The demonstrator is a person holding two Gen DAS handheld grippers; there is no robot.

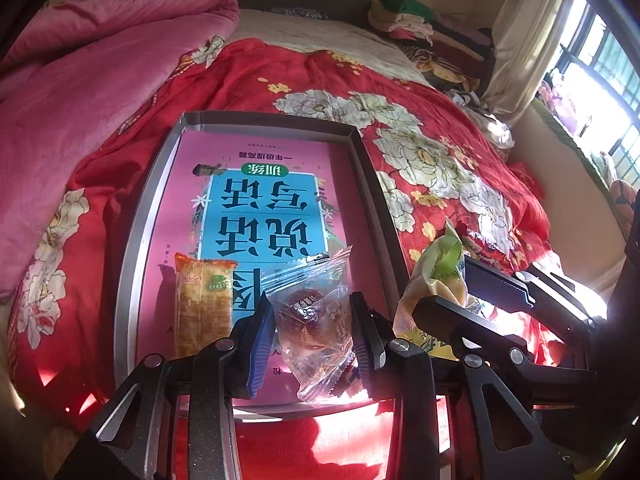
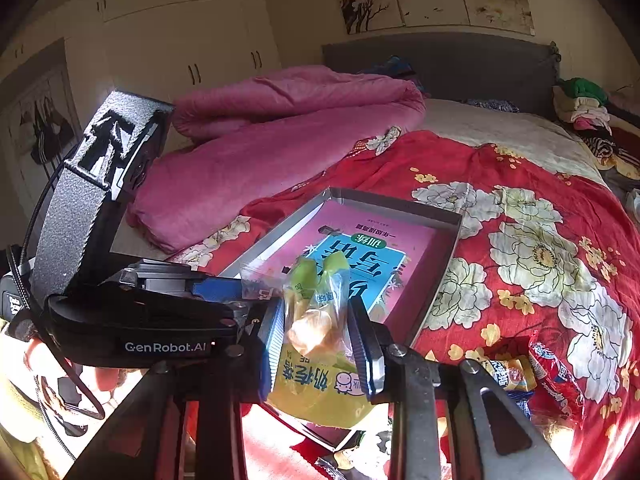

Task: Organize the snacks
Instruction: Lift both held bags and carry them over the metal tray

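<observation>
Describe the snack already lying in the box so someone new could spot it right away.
On the red flowered quilt sits a shallow grey box lined with a pink book. Lying flat in its near left corner is the orange packet of biscuits. Unlike the clear-wrapped brown snack beside it in the left tool, nothing holds it.

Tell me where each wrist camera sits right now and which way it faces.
Left wrist: on the left gripper, looking along its fingers over the box toward the headboard; it clamps a clear-wrapped snack; the right gripper shows at right.
Right wrist: on the right gripper, facing the box from its right; it clamps a yellow snack bag; the left gripper shows at left.
Shared: box, pink quilt, red floral cover.
</observation>
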